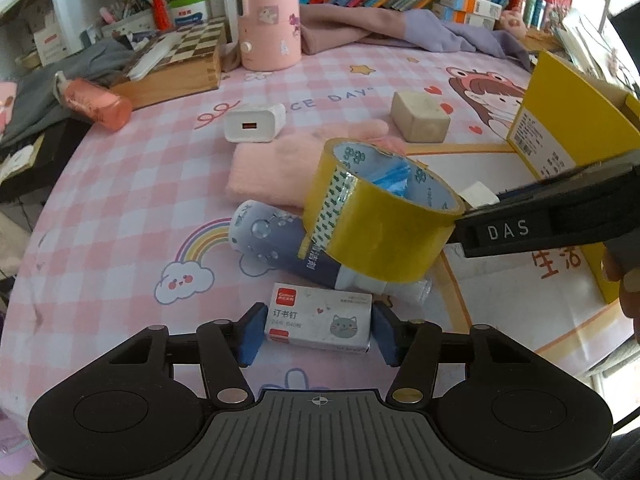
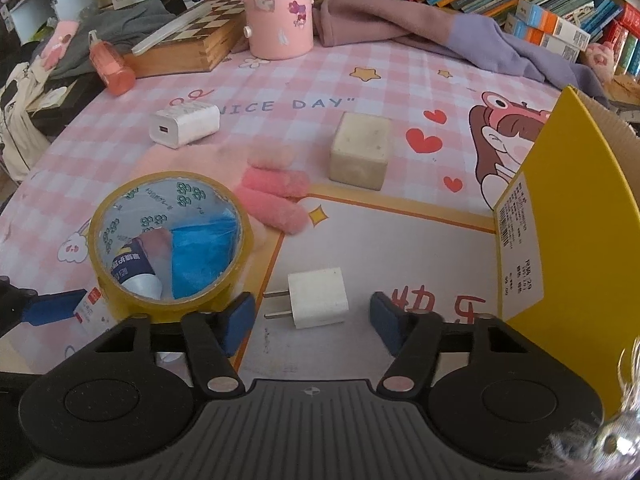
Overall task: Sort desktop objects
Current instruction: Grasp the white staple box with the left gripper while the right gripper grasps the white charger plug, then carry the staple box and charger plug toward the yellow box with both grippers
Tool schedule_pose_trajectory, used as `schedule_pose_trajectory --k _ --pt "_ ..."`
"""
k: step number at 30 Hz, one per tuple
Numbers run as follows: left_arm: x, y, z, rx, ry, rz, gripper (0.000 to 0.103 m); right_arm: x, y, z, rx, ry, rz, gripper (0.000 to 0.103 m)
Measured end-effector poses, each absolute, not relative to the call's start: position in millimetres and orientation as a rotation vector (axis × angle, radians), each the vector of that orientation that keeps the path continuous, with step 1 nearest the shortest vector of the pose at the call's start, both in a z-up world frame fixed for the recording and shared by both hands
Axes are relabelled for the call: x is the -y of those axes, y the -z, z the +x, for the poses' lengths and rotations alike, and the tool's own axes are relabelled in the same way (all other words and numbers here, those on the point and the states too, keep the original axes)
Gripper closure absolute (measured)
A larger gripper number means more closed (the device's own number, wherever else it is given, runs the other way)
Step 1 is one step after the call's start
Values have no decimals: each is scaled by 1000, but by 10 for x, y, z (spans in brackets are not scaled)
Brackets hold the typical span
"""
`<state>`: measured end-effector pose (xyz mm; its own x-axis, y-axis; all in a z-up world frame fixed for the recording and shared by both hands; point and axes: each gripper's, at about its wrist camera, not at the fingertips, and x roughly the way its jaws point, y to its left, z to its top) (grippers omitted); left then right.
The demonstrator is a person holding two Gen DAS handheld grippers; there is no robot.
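Note:
A white staple box [image 1: 318,322] with a cat picture lies on the pink checked mat, and my left gripper [image 1: 319,333] has both blue pads against its two ends. Behind it a yellow tape roll [image 1: 376,216] leans on a lying blue-grey bottle [image 1: 272,240]. In the right wrist view, my right gripper [image 2: 312,324] stands open around a small white plug adapter [image 2: 318,298], with a gap on each side. The tape roll [image 2: 170,240] sits just left of the right gripper's left finger, apart from it. Something blue shows through the ring.
A tall yellow cardboard box [image 2: 580,200] stands close on the right. A pink glove [image 2: 272,196], a white charger [image 2: 184,124] and a cream block [image 2: 360,152] lie further back. A pink canister [image 1: 269,16], a chess box [image 1: 180,68] and clothes line the far edge.

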<state>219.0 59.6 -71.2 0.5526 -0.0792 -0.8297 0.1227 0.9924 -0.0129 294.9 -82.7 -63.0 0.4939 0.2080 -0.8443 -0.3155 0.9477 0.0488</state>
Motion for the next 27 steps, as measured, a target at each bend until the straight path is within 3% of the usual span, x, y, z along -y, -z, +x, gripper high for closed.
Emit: schedule_pose_trajectory --k 2,27 --pt "-626 700 2199 -985 108 23 48 829 630 2965 -1012 -328 -111 62" --pt "-855 13 1659 -788 104 -151 49 959 22 2340 -819 -341 -76 63"
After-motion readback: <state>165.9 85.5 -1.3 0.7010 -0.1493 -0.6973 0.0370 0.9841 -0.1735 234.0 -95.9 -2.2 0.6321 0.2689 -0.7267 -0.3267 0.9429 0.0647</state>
